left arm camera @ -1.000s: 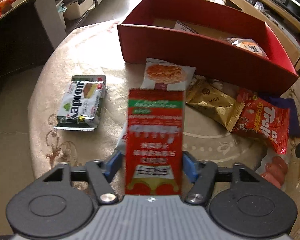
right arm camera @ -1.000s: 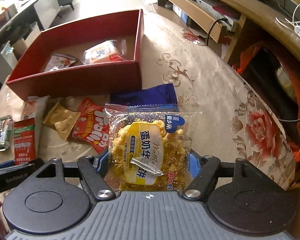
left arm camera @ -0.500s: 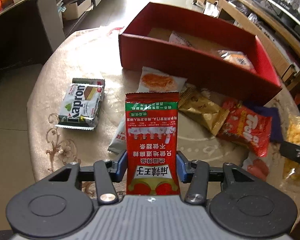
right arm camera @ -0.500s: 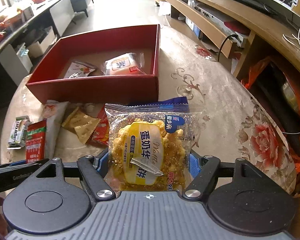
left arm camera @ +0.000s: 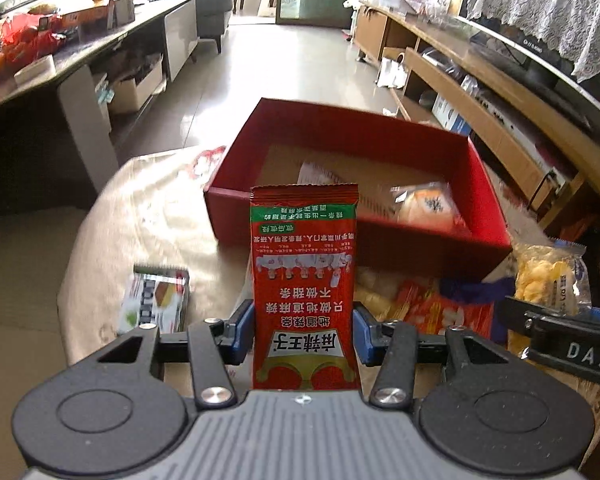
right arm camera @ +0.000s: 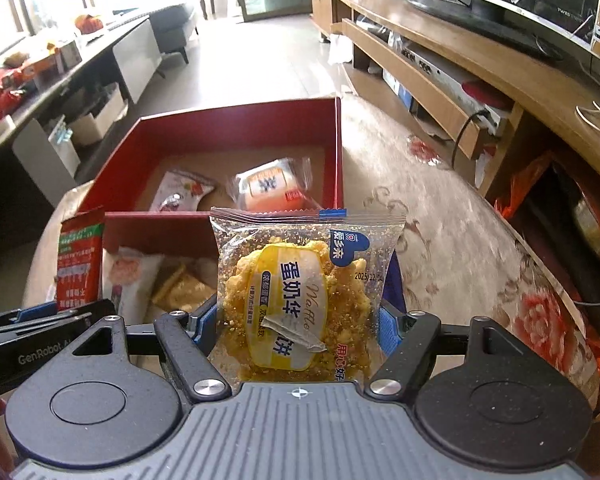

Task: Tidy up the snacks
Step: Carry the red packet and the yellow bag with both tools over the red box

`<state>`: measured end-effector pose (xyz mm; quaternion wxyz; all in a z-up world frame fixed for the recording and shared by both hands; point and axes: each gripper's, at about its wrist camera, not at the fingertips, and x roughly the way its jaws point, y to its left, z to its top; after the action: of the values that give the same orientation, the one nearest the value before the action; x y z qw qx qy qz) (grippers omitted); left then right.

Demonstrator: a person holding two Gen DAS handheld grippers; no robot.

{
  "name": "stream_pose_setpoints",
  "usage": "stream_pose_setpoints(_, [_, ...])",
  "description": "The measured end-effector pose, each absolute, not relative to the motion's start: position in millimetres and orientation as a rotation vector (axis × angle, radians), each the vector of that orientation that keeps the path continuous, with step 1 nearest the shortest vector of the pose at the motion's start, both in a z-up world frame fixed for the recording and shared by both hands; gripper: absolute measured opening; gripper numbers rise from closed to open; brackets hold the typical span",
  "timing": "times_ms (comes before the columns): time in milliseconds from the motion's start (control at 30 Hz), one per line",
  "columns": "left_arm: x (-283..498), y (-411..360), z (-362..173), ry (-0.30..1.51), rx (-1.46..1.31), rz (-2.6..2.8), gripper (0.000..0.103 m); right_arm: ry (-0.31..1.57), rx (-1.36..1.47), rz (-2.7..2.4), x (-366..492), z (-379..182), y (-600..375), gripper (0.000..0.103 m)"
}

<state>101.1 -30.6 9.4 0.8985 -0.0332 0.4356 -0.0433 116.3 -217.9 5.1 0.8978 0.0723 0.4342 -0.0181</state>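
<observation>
As both packets are now clearing the table (left arm camera: 148, 216), I am pinching the red sachet (left arm camera: 304, 280) in my left gripper (left arm camera: 304, 330) and the waffle packet (right arm camera: 300, 300) in my right gripper (right arm camera: 298, 326), heading for the red box (right arm camera: 236, 132).

We see the desk (right arm camera: 452, 248) under its floral cloth carrying a red box (right arm camera: 220, 128) ahead of the hand-held gripper, with loose snack packets (right arm camera: 180, 284) just before the box.
</observation>
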Motion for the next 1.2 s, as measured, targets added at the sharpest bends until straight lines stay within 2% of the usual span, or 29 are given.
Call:
stream_pose_setpoints(333, [130.0,-37.5,29.6,0.838,-0.051,-0.091,0.048,0.841,0.139,-0.052,138.9,19.4,-216.0,0.078])
stream_pose_setpoints(1200, [186.9,-57.9,40.3,0.790,-0.043,-0.075,0.048,0.787,0.152,-0.078,191.7,31.7,-220.5,0.078])
